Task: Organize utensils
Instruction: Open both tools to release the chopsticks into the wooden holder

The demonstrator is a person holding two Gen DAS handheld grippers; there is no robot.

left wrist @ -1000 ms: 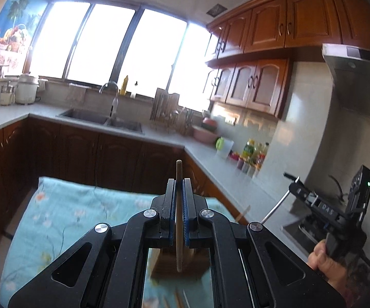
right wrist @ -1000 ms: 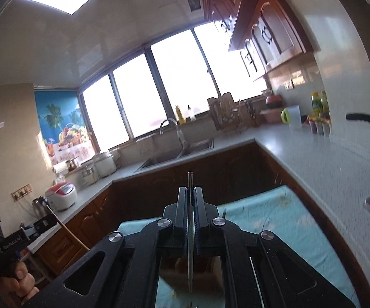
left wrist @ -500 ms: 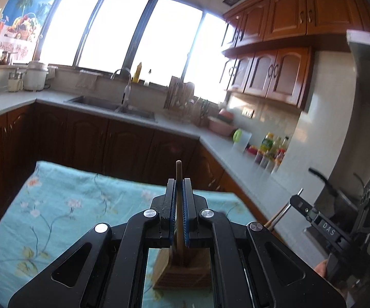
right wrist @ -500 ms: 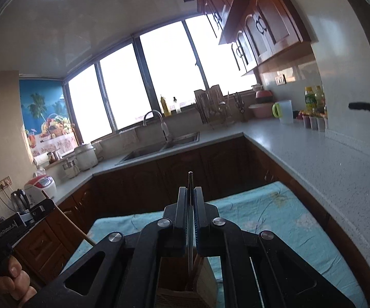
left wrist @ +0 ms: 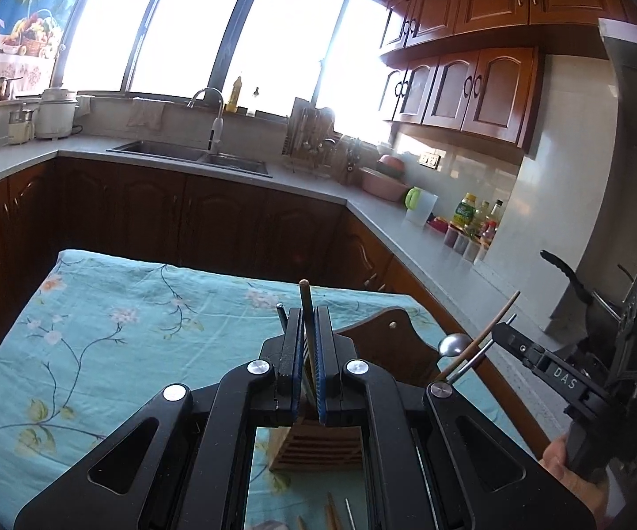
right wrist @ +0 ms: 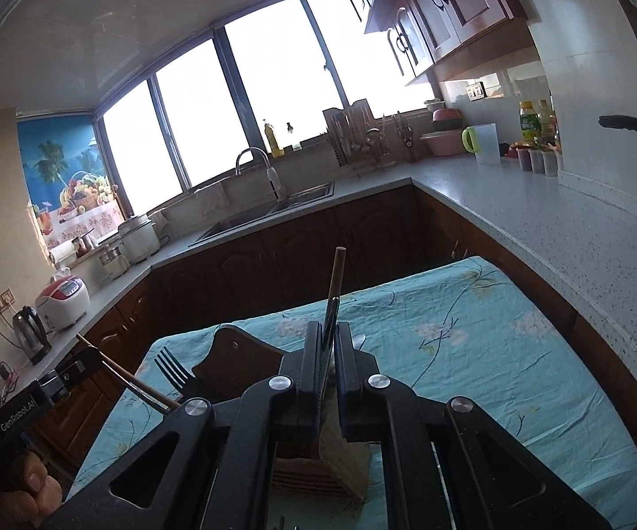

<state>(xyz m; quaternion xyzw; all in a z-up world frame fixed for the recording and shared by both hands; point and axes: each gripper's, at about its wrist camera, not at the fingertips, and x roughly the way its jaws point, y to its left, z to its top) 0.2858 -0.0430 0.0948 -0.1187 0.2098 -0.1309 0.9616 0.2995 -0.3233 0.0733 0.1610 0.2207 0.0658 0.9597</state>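
Though tilted downward, both grippers (left wrist: 305, 344) (right wrist: 328, 344) clamped.

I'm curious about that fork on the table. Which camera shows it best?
The right wrist view: the fork has its tines clear against the teal cloth, beside the wooden holder. The left wrist view shows only a thin dark tip behind the left gripper, possibly the fork.

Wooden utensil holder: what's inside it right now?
The wooden utensil holder shows a fork and a spoon standing in it; both claws cover its slots, so any other contents stay hidden.
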